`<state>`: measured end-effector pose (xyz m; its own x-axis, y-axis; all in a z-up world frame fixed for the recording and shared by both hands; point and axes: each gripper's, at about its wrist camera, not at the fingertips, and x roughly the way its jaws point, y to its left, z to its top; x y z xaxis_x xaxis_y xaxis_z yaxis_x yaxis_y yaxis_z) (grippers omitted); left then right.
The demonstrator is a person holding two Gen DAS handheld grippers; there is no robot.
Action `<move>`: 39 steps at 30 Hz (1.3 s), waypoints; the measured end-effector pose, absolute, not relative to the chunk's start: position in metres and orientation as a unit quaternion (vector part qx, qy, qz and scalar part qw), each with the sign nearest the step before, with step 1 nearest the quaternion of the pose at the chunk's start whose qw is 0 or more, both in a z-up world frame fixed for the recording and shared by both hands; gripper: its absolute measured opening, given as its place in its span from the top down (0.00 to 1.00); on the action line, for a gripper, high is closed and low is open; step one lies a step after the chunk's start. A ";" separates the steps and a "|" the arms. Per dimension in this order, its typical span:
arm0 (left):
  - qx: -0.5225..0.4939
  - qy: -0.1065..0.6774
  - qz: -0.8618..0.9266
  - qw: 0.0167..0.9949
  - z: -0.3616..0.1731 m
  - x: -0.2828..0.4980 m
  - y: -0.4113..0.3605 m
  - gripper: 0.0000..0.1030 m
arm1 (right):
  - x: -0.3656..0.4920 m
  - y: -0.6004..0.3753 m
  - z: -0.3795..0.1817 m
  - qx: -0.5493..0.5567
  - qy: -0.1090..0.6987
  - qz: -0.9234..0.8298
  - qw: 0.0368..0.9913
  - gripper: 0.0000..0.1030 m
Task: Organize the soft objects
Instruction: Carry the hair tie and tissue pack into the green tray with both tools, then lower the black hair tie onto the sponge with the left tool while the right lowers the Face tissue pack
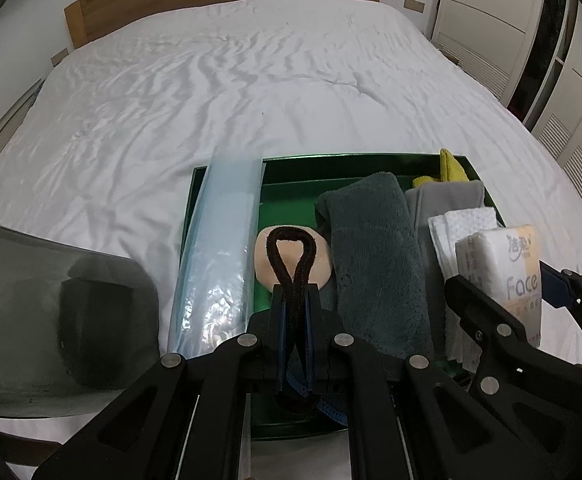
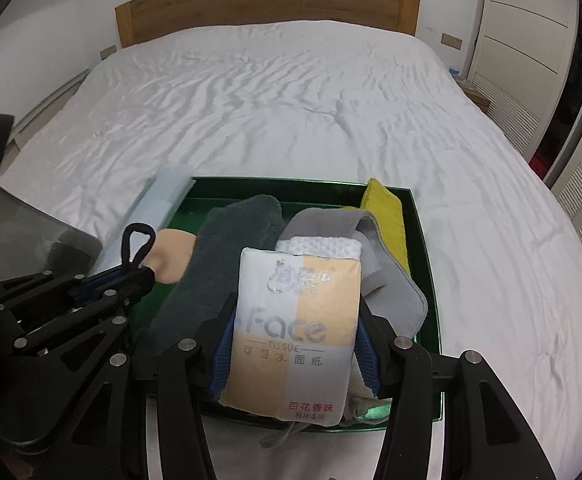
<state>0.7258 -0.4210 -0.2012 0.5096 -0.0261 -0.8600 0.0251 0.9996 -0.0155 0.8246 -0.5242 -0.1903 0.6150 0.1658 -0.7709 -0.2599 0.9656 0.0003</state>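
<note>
While both grippers hang over the green tray (image 2: 423,240) on the white bed (image 1: 251,80), here's the lineup left to right: a grey translucent lid-looking thing (image 1: 51,300) lies on the bed at far left, then a pale blue plastic pack (image 1: 219,248) leans across the tray's left rim. The left gripper (image 1: 294,300) has its fingers pressed together on a dark hair tie (image 1: 291,256), whose loop sticks up over a beige puff (image 2: 171,256) in the tray. Next come the dark teal towel (image 1: 371,256), grey cloth (image 2: 387,280), white paper towel (image 1: 467,220) and the yellow cloth (image 2: 387,216) at the far right corner. The right gripper (image 2: 295,344) is pinching a tissue pack (image 2: 295,320) by its sides, above the near right part of the tray

My worry: the tray's crowded, so the tissue pack could end up perched on the bunched cloths and slide off the near rim, and the springy hair tie might bounce out when released
</note>
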 end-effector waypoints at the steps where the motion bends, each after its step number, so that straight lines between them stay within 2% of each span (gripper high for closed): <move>1: 0.000 0.495 -0.016 0.869 -0.202 0.726 -0.421 0.94 | 0.826 -0.524 -0.192 -0.057 0.424 0.119 0.896 0.51; 13: -0.004 0.496 -0.022 0.868 -0.207 0.727 -0.420 0.91 | 0.837 -0.519 -0.204 -0.064 0.433 0.119 0.891 0.49; 15: -0.005 0.496 -0.023 0.868 -0.207 0.728 -0.419 0.85 | 0.838 -0.519 -0.204 -0.064 0.434 0.119 0.891 0.49; 25: -0.004 0.494 -0.021 0.869 -0.207 0.730 -0.418 0.71 | 0.838 -0.523 -0.205 -0.062 0.434 0.116 0.891 0.47; 39: -0.003 0.494 -0.022 0.869 -0.208 0.732 -0.419 0.70 | 0.840 -0.524 -0.205 -0.065 0.435 0.112 0.891 0.47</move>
<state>0.7321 -0.4192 -0.2078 0.5109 -0.0407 -0.8587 0.0349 0.9990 -0.0266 0.8398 -0.5243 -0.2051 0.5957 0.1426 -0.7905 -0.2559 0.9665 -0.0185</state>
